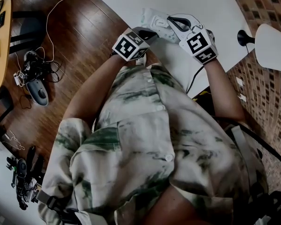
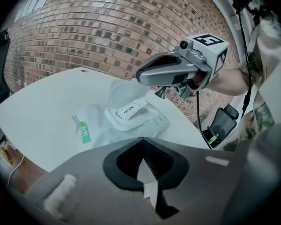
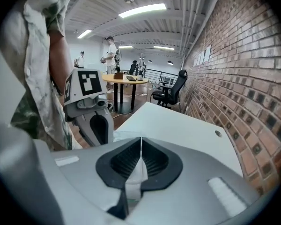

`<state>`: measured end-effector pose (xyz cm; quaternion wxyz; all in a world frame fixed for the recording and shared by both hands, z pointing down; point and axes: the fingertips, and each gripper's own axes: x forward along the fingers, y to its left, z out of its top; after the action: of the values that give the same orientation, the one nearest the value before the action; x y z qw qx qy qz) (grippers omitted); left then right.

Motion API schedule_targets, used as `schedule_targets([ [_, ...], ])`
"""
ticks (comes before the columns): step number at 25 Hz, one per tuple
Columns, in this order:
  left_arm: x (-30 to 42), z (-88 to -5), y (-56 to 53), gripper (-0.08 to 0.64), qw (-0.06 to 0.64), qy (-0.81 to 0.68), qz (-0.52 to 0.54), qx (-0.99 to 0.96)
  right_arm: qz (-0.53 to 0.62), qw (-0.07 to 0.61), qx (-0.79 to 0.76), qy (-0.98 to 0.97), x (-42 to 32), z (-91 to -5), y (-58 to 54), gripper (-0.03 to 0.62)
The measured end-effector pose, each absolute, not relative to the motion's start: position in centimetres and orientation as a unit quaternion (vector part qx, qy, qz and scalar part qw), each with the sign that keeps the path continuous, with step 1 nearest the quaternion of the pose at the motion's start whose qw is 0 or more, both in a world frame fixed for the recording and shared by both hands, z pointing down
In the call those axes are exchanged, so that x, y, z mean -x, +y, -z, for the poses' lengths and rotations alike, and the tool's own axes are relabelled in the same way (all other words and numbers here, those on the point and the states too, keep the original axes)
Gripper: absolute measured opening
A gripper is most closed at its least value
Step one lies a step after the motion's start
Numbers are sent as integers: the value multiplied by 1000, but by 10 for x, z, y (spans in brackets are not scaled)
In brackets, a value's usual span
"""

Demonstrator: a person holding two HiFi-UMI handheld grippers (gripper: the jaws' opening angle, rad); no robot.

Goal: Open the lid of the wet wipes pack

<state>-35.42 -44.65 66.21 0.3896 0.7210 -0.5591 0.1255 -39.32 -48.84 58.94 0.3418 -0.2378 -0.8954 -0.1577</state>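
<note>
- Top centre of the head view: the wet wipes pack [image 1: 154, 18] is mostly covered by the left gripper [image 1: 151, 33] and the right gripper [image 1: 172, 21].
- Right edge: the lamp [image 1: 273, 47] is cut off.
- Left gripper view, centre left: the green label [image 2: 84, 132] has print too small to read.

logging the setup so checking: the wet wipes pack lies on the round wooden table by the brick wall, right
Not quite. The wet wipes pack lies on the white table, not on a round wooden one. The left gripper view shows it there, and the brick wall does stand right behind that table.
</note>
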Motion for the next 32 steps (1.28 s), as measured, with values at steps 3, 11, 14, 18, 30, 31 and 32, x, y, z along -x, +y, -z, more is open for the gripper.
schedule_targets([
  [3, 354, -662, -446, 3, 391, -558, -128, -721, 121, 342, 235, -902, 403, -590, -503, 15],
  [11, 353, -664, -446, 2, 397, -557, -125, -719, -2, 353, 234, -906, 427, -619, -545, 18],
  [14, 354, -665, -446, 2, 400, -558, -125, -717, -62, 362, 239, -899, 434, -636, -555, 20],
  [18, 353, -662, -445, 2, 403, -556, -127, -716, -127, 370, 246, -887, 436, -655, -559, 20],
  [30, 355, -662, -445, 3, 405, -562, -119, -711, -164, 363, 229, -888, 435, -668, -562, 44],
  [31, 355, -661, -444, 3, 402, -564, -118, -711, -160, 362, 223, -891, 434, -667, -564, 48],
  [32, 356, -659, -444, 3, 397, -566, -118, -712, -155, 359, 216, -895, 433, -665, -566, 60],
])
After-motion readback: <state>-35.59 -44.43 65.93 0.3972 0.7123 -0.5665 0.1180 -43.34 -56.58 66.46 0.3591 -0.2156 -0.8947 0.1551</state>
